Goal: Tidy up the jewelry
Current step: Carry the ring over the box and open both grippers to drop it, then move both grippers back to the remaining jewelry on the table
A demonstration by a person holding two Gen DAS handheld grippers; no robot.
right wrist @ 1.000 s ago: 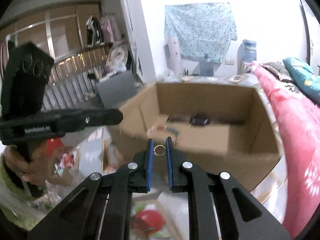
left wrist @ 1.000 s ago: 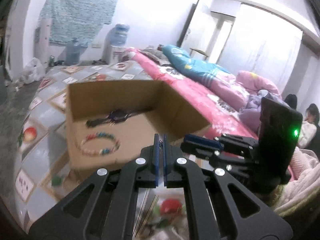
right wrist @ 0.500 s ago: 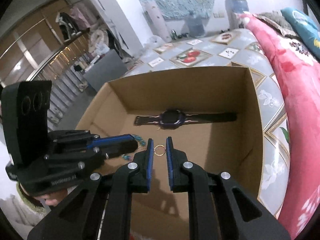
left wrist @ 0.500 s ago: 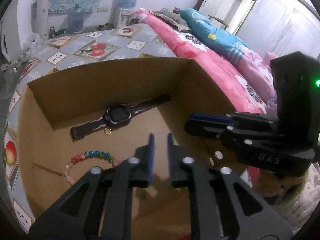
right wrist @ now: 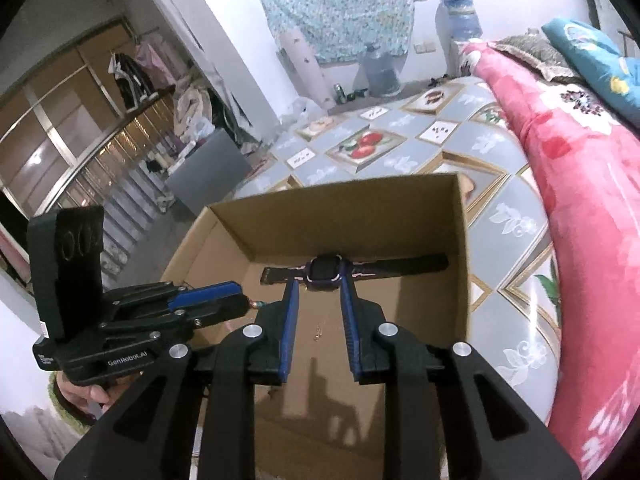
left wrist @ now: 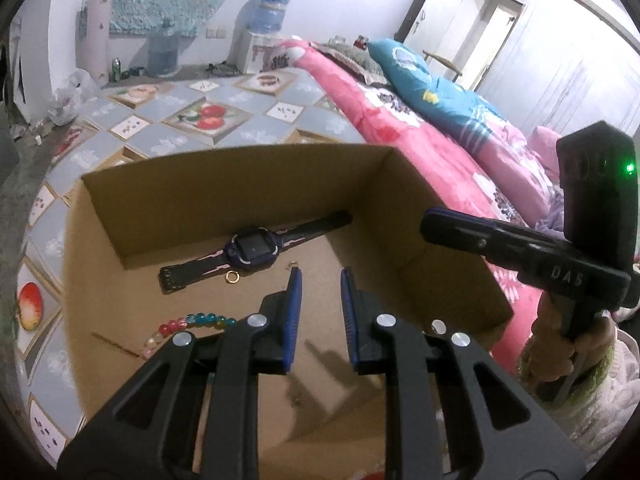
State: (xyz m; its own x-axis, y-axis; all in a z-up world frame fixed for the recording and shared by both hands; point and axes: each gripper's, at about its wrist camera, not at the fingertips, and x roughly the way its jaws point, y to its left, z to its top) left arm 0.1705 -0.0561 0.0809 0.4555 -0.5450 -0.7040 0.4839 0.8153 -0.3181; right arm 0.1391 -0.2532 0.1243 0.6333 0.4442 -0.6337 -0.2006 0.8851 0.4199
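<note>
Both grippers are over the box point(left wrist: 100, 216) now vs. short of it a sec ago, and the gold ring that sat between the R pads is gone from them. L gripper point(left wrist: 319, 274): fingers apart w/ nothing between; its last step is too slight to call it opening. R gripper point(right wrist: 319, 285): jaws opening, nothing between them.

On the box floor: a dark watch point(left wrist: 252, 248) w/ square black face, purple-edged case, pink marks on the strap, lying flat near the back wall. A small gold ring point(left wrist: 232, 277) lies just in front of it, touching or nearly so. A bracelet point(left wrist: 192, 320) of round beads, red, pink, teal, yellow, sits near the L fingers, partly hidden. From the R view a tiny gold bit point(right wrist: 318, 330) lies on the cardboard between the fingers; can't tell what it is.
</note>
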